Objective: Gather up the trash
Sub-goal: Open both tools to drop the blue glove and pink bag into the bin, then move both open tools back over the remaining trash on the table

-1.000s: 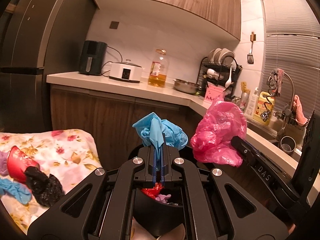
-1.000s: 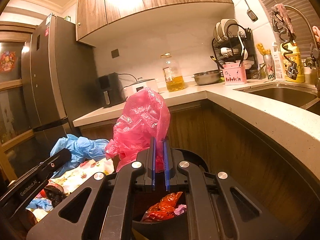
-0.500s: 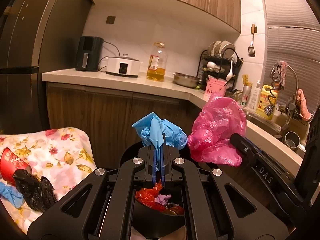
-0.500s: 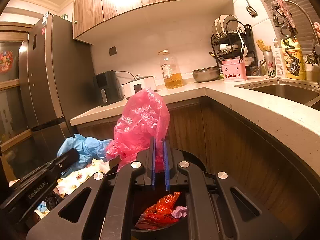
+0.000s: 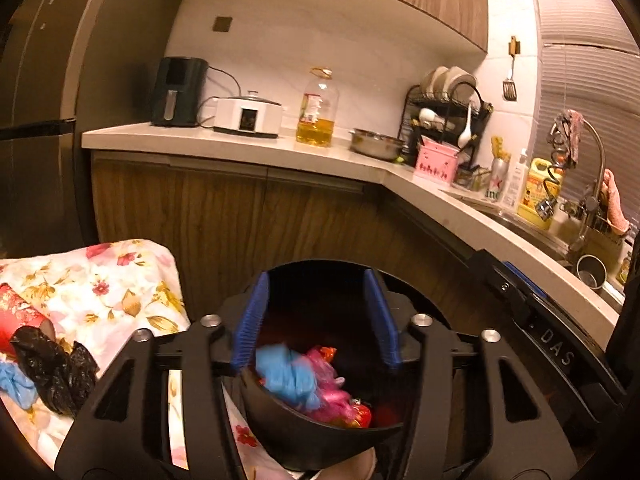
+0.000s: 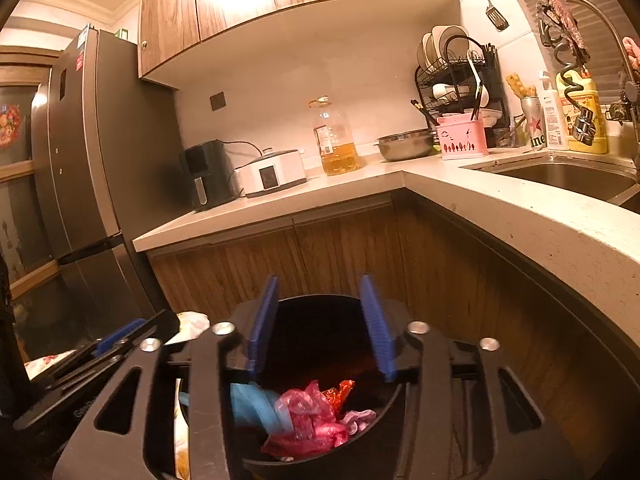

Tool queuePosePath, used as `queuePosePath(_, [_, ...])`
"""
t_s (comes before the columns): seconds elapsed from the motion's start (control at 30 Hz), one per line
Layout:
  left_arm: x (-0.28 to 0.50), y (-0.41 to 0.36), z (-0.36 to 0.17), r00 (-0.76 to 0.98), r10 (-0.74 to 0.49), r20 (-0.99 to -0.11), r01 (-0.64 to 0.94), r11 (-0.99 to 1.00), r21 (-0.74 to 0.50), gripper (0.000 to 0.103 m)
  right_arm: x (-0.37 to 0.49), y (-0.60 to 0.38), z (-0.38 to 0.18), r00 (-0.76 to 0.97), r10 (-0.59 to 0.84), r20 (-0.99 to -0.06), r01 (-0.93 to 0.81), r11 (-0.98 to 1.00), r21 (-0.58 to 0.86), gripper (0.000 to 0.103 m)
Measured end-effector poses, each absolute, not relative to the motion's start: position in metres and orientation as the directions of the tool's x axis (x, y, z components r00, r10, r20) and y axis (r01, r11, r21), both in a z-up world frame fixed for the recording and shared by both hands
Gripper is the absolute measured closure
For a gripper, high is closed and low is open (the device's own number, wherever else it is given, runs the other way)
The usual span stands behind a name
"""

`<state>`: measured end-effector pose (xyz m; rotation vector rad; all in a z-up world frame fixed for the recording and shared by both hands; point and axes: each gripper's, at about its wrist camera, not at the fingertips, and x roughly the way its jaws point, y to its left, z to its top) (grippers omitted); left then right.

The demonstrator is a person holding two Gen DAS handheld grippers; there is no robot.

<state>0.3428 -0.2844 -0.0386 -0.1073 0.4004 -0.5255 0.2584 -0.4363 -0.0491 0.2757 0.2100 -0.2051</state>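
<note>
My left gripper (image 5: 316, 318) hangs over a black trash bin (image 5: 280, 420), its jaws opening with nothing between them. A blue glove (image 5: 288, 376) and a pink plastic bag (image 5: 330, 396) lie in the bin on a red wrapper (image 5: 360, 416). My right gripper (image 6: 320, 322) is over the same bin (image 6: 360, 448), jaws opening and empty, above the blue glove (image 6: 252, 404) and pink bag (image 6: 308, 420). On the floral tablecloth (image 5: 104, 288) at the left remain a red cup (image 5: 16, 312), a black bag (image 5: 52, 368) and another blue glove (image 5: 12, 386).
Wooden cabinets (image 6: 340, 248) and an L-shaped counter (image 6: 520, 220) with a sink (image 6: 568, 176) enclose the bin at the back and right. A tall fridge (image 6: 92, 160) stands at the left. The counter carries appliances, an oil bottle and a dish rack.
Both grippers have opened. The blue glove left the left jaws and the pink bag left the right jaws; both now lie in the bin.
</note>
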Motion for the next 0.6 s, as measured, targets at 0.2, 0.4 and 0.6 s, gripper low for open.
queuePosePath(0.2, [0.334, -0.263, -0.037, 0.827, -0.449, -0.338, 0.402, 0.893, -0.202, 0.035, 0.254, -0.429, -0.05, 0.959, -0.166, -0.23, 0.222, 0.944, 0.244, 0.041])
queuePosePath(0.4, [0.316, -0.238, -0.038, 0.867, -0.361, -0.344, 0.32, 0.932, -0.171, 0.024, 0.244, -0.415, -0.048, 0.963, -0.16, -0.216, 0.211, 0.948, 0.239, 0.028])
queuePosePath(0.6, [0.297, -0.21, -0.038, 0.892, -0.282, -0.355, 0.244, 0.958, -0.148, 0.021, 0.234, -0.396, -0.045, 0.968, -0.144, -0.203, 0.19, 0.955, 0.227, 0.02])
